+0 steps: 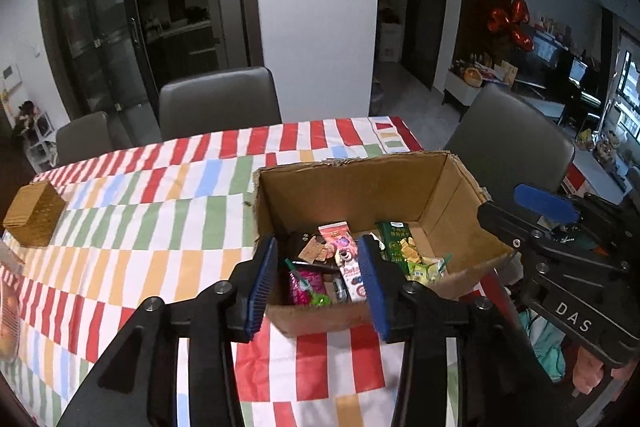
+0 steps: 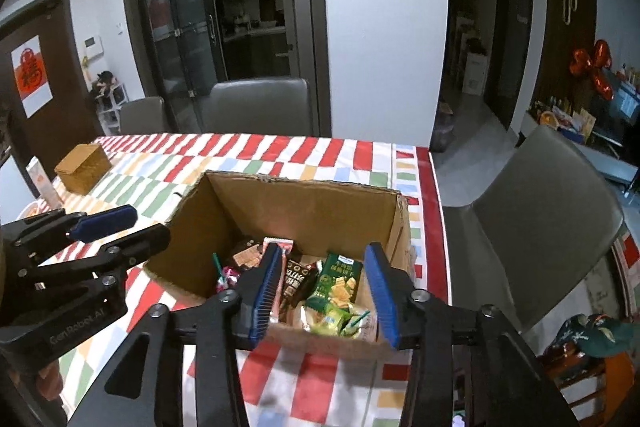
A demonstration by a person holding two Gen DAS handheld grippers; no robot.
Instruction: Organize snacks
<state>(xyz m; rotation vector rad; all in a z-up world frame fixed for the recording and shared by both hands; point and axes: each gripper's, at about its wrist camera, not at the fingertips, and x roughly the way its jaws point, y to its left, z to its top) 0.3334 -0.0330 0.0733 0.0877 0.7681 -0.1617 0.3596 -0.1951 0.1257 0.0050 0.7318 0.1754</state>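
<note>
An open cardboard box (image 1: pixel 352 187) stands on the striped tablecloth, with several snack packets inside. Among them are a green cracker packet (image 1: pixel 398 241), a red-topped packet (image 1: pixel 335 231) and a magenta packet (image 1: pixel 304 285). My left gripper (image 1: pixel 318 283) hovers open over the box's near left part, nothing between its blue pads. In the right wrist view the same box (image 2: pixel 304 203) shows the green packet (image 2: pixel 338 281) and a dark brown packet (image 2: pixel 296 283). My right gripper (image 2: pixel 324 291) is open above the near right part, empty. Each gripper shows in the other's view: the right gripper (image 1: pixel 500 203), the left gripper (image 2: pixel 150 225).
A woven lidded box (image 1: pixel 34 213) sits at the table's far left, also seen as the woven box (image 2: pixel 84 167). Grey chairs (image 1: pixel 220 99) line the far side, and another chair (image 2: pixel 548 211) stands past the table's right edge. The striped tablecloth (image 1: pixel 160 211) covers the table.
</note>
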